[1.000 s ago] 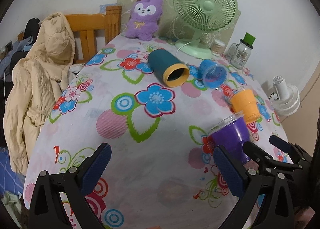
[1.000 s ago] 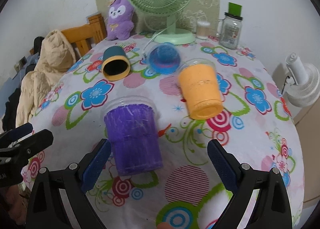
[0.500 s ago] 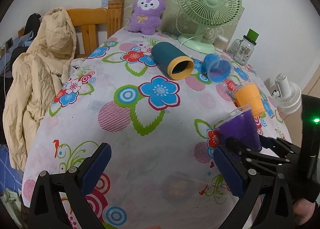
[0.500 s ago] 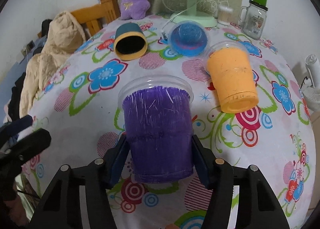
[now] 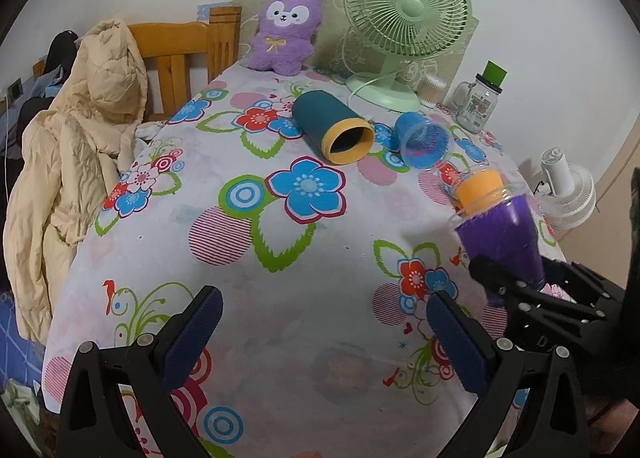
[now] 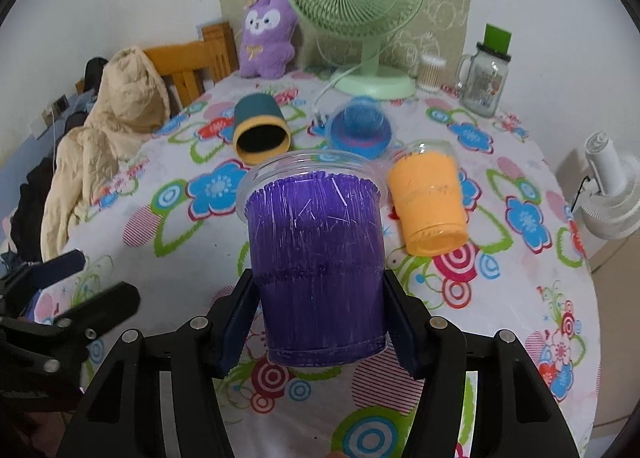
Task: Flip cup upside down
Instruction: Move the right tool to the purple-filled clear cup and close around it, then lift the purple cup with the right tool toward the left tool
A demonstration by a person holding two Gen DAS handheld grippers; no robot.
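Note:
My right gripper (image 6: 320, 322) is shut on a purple plastic cup (image 6: 316, 266) and holds it above the flowered tablecloth (image 6: 192, 242), base toward me and clear rim pointing away. The same cup (image 5: 500, 238) shows at the right of the left wrist view, gripped by the right gripper (image 5: 520, 290). My left gripper (image 5: 324, 330) is open and empty above the near part of the tablecloth (image 5: 280, 298). An orange cup (image 6: 430, 202), a blue cup (image 6: 360, 130) and a teal cup with a yellow rim (image 6: 260, 130) lie on their sides further back.
A green desk fan (image 6: 356, 14), a purple plush toy (image 6: 266, 38), a glass jar with a green lid (image 6: 486, 74) and a small container (image 6: 430, 72) stand along the back wall. A wooden chair (image 5: 176, 54) with a beige coat (image 5: 80, 146) is at the left. A white fan (image 6: 612, 198) stands at the right.
My right gripper closed on the purple cup, which lay on its side, and lifted it off the cloth. The left gripper stayed open and drifted slightly.

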